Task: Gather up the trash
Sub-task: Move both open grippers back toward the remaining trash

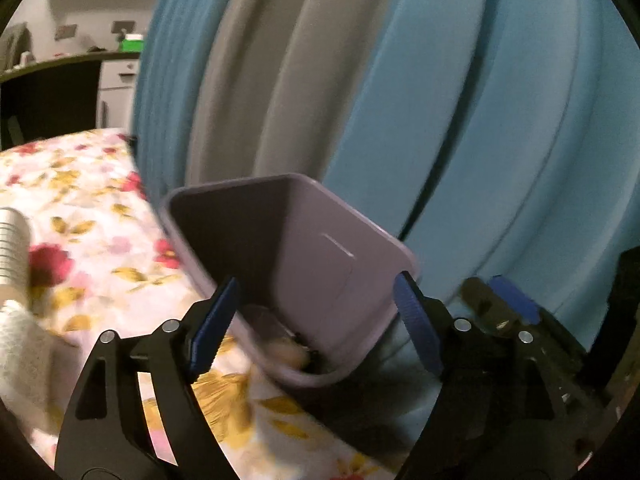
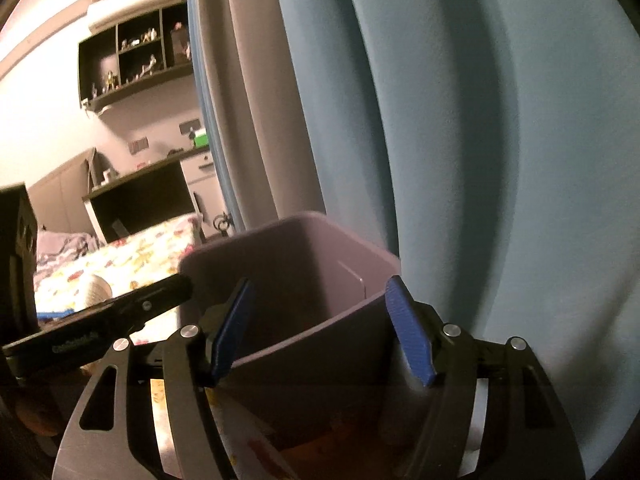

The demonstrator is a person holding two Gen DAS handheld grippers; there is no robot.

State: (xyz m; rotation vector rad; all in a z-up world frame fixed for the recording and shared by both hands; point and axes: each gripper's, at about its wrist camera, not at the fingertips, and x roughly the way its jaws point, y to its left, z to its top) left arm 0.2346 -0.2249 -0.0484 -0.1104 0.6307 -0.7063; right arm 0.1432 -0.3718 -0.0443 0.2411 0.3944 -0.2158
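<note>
A lilac plastic bin (image 1: 340, 264) stands tipped on the flowered bedsheet (image 1: 100, 216), leaning toward the padded headboard. Blurred brownish trash (image 1: 286, 354) lies at its bottom. My left gripper (image 1: 316, 330) is open, its blue pads either side of the bin's near rim with nothing pressed between them. A finger of my right gripper (image 1: 514, 300) shows at the right. In the right wrist view the bin (image 2: 320, 264) fills the middle; my right gripper (image 2: 320, 334) is open, its pads straddling the near rim. A black finger of my left gripper (image 2: 152, 300) reaches the bin's left side.
A blue and grey padded headboard (image 1: 440, 100) rises right behind the bin. A ribbed silver cylinder (image 1: 12, 248) and a white cloth (image 1: 20, 352) lie on the sheet at the left. A dark desk with white drawers (image 2: 140, 196) and wall shelves (image 2: 132, 56) stand farther back.
</note>
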